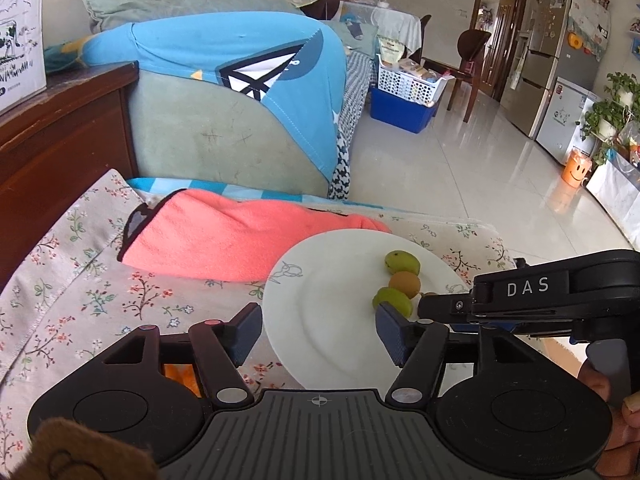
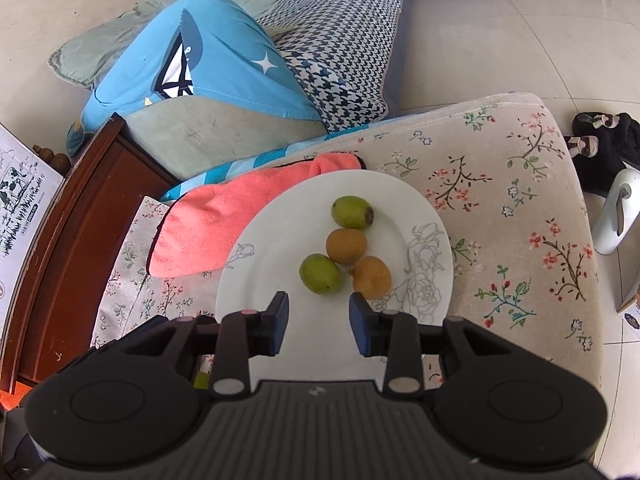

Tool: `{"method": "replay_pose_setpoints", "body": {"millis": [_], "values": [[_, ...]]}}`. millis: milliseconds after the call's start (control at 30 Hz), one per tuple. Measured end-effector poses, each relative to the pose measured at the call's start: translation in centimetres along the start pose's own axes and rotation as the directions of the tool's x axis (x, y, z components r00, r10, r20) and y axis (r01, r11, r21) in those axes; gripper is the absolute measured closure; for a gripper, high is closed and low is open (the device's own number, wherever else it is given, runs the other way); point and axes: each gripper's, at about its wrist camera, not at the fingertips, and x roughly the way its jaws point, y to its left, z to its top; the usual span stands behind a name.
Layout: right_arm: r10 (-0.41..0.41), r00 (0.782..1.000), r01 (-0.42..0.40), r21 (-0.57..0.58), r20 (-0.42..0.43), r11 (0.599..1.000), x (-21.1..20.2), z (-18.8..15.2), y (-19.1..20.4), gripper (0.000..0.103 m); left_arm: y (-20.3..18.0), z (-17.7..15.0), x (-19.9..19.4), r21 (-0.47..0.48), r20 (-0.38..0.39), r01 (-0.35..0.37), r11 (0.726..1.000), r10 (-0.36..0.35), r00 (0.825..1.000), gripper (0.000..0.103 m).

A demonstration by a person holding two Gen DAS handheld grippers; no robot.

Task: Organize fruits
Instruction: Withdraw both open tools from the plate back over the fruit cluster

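Note:
A white plate (image 2: 240, 276) lies on a floral-covered surface and holds two green fruits (image 2: 352, 212) (image 2: 321, 274) and two brown ones (image 2: 346, 246) (image 2: 372, 278), all clustered together. My right gripper (image 2: 320, 326) hovers over the plate's near edge, just short of the fruits, open with nothing between its blue pads. In the left wrist view the plate (image 1: 320, 280) shows a row of fruits: green (image 1: 402, 262), brown (image 1: 405, 284), green (image 1: 392, 302). My left gripper (image 1: 320, 334) stands open over the plate, empty. The right gripper (image 1: 428, 307) reaches in from the right and hides the fourth fruit.
A pink towel (image 2: 224, 216) lies against the plate's far left edge. Behind are a sofa arm with a blue cushion (image 2: 200, 60), a dark wooden side table (image 2: 72, 216) and a cardboard box (image 1: 20, 32). Slippers (image 2: 604, 140) lie on the tiled floor at right.

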Motion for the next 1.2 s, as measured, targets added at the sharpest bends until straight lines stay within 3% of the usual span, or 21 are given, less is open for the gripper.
{"method": "replay_pose_setpoints", "body": {"millis": [167, 433, 1200], "values": [[0.015, 1.0, -0.016, -0.016, -0.012, 1.0, -0.1, -0.5, 0.4, 0.066, 0.8, 0.2, -1.0, -0.006, 0.002, -0.035, 0.999, 0.035, 0.999, 0.03], [0.031, 0.999, -0.032, -0.082, -0.01, 0.996, -0.6, -1.7, 1.9, 0.061, 3.6, 0.3, -3.5, -0.066, 0.02, -0.075, 0.995, 0.077, 0.997, 0.025], [0.081, 0.994, -0.103, -0.333, -0.079, 0.937, -0.3, -7.9, 7.0, 0.058, 8.4, -4.4, -7.3, -0.196, -0.041, -0.176, 0.965, 0.172, 0.984, 0.024]]}}
